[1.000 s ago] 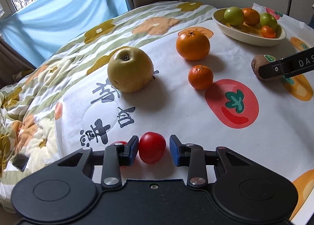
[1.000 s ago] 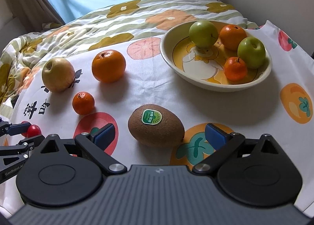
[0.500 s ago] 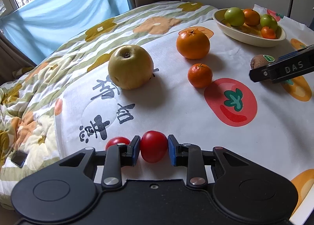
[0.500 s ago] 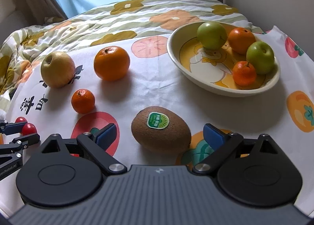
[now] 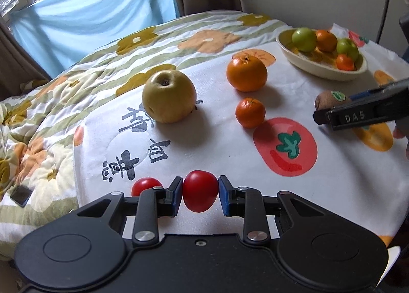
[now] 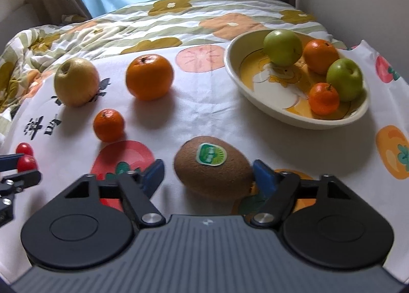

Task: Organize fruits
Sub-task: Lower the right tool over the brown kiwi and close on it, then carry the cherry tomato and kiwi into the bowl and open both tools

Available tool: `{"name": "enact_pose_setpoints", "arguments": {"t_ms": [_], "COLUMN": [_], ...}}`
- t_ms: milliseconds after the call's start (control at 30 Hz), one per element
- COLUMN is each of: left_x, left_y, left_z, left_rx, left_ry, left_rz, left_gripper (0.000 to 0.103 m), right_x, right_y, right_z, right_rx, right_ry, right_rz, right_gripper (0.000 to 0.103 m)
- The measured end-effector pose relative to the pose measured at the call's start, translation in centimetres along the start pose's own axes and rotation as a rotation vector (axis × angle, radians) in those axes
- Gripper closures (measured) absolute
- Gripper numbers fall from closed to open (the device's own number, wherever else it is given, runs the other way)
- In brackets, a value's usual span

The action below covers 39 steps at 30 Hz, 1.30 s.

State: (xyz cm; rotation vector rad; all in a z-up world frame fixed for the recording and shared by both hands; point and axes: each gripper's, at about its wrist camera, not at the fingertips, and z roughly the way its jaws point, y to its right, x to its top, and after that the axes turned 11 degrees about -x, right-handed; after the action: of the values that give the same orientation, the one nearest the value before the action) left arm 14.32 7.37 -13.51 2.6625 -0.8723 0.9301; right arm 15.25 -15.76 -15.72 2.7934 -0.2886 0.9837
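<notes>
My left gripper (image 5: 200, 194) is shut on a red cherry tomato (image 5: 200, 190); a second cherry tomato (image 5: 145, 186) lies just left of it on the cloth. My right gripper (image 6: 208, 174) is open around a brown kiwi (image 6: 213, 167) with a green sticker; the right pad touches it, the left pad stands apart. A yellow apple (image 5: 168, 96), a large orange (image 5: 246, 70) and a small mandarin (image 5: 250, 112) lie on the white cloth. A cream bowl (image 6: 255, 93) holds two green apples and two oranges.
The fruit-print cloth (image 5: 230, 144) lies over a flowered quilt (image 5: 38, 119) that slopes away at the left. A window with a blue curtain (image 5: 89, 16) is at the back. A dark phone-like object (image 5: 21, 195) lies on the quilt at the left.
My left gripper has closed onto the cherry tomato. My right gripper has moved forward around the kiwi and narrowed, its right pad now against it.
</notes>
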Motion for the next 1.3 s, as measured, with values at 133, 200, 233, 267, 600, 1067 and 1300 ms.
{"name": "enact_pose_setpoints", "arguments": {"t_ms": [133, 200, 233, 267, 600, 1067, 1300], "left_x": [0.4, 0.6, 0.7, 0.9, 3.4, 9.5, 13.4], "left_y": [0.3, 0.6, 0.7, 0.8, 3.1, 8.5, 11.4], "left_z": [-0.7, -1.1, -1.3, -1.6, -3.4, -3.1, -0.8], "left_rx": [0.006, 0.011, 0.013, 0.016, 0.011, 0.005, 0.015], "left_ry": [0.015, 0.024, 0.029, 0.036, 0.086, 0.143, 0.159], "left_rz": [-0.021, -0.028, -0.032, -0.037, -0.069, -0.124, -0.134], "left_gripper": [0.070, 0.070, 0.070, 0.070, 0.070, 0.070, 0.070], "right_x": [0.0, 0.0, 0.1, 0.1, 2.1, 6.9, 10.0], "right_y": [0.4, 0.6, 0.8, 1.0, 3.8, 11.5, 15.2], "right_z": [-0.1, -0.3, -0.5, -0.7, -3.5, -4.2, -2.2], "right_rx": [0.011, 0.016, 0.023, 0.030, 0.067, 0.083, 0.099], "right_ry": [0.005, 0.007, 0.007, 0.008, 0.042, 0.079, 0.102], "right_rz": [0.005, 0.012, 0.018, 0.022, 0.019, 0.006, -0.038], "right_gripper": [0.024, 0.024, 0.024, 0.024, 0.025, 0.025, 0.025]}}
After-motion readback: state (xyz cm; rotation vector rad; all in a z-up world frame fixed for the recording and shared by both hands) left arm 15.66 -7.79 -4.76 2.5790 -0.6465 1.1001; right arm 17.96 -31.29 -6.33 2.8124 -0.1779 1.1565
